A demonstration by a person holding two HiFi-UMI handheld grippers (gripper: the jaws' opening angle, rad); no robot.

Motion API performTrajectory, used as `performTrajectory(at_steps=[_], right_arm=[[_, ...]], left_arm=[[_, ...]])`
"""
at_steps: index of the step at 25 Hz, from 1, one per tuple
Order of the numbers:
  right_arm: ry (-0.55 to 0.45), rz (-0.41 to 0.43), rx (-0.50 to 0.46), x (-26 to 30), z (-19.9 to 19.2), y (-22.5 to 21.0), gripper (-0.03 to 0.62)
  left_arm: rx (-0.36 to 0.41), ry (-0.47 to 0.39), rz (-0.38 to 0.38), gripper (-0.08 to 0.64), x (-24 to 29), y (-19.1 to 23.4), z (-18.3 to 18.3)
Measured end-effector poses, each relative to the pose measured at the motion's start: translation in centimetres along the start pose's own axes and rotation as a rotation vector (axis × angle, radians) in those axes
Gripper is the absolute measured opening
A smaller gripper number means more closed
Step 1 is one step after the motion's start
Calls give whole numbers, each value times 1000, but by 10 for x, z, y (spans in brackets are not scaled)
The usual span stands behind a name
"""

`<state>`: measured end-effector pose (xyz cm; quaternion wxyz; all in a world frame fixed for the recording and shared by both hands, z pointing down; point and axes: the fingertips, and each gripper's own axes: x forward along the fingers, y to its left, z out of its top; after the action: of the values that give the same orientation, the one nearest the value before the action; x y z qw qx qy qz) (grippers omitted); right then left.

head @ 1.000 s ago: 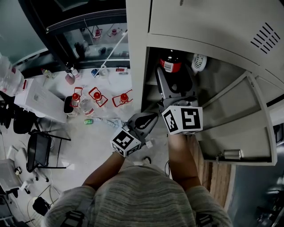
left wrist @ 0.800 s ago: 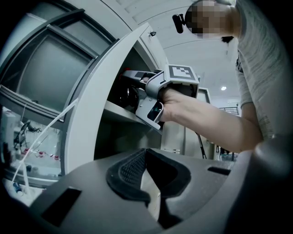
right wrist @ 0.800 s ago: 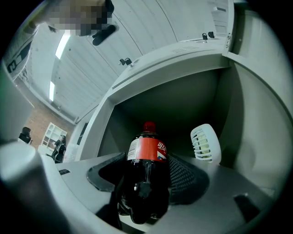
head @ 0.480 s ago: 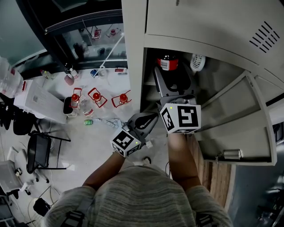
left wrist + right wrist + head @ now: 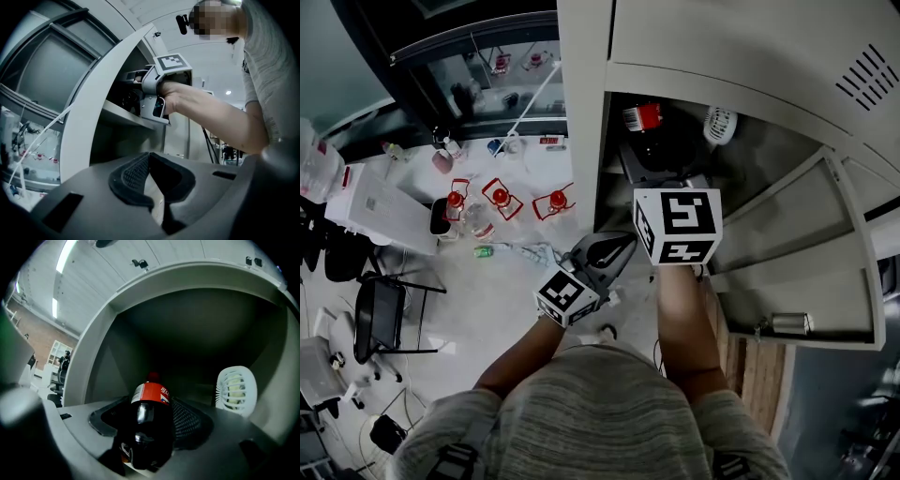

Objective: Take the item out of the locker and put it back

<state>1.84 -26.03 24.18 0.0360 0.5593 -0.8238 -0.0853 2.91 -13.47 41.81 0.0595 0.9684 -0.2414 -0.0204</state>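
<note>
The right tool (image 5: 148,417) clamps the bottle (image 5: 151,399) inside the locker (image 5: 96,357), the left tool (image 5: 150,161) sits closed and empty, so the task looks unfinished.

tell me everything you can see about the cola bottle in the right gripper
The cola bottle is dark, glossy plastic with dark drink inside, a red label round its upper part and a red cap. The right gripper is shut on its body, fingers pressing both sides. It is held inside the open locker compartment, cap end away from the camera, apart from the small white fan to its right.
</note>
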Motion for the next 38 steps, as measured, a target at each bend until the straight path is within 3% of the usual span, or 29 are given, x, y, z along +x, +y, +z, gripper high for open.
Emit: performTrajectory(at_steps=[3, 11, 23, 30, 38], right_arm=[[61, 6, 2, 7, -9, 1, 288], [63, 6, -28, 10, -7, -1, 285], [0, 31, -66, 1, -2, 5, 285], [-89, 35, -97, -14, 24, 6, 285], [-119, 65, -84, -45, 29, 15, 285]], left_arm=[[-6, -1, -1, 8, 1, -1, -1], [-8, 1, 0, 8, 1, 0, -1], [-10, -7, 5, 8, 1, 1, 0], [-2, -13, -1, 8, 2, -1, 4], [-2, -7, -5, 8, 4, -5, 5]])
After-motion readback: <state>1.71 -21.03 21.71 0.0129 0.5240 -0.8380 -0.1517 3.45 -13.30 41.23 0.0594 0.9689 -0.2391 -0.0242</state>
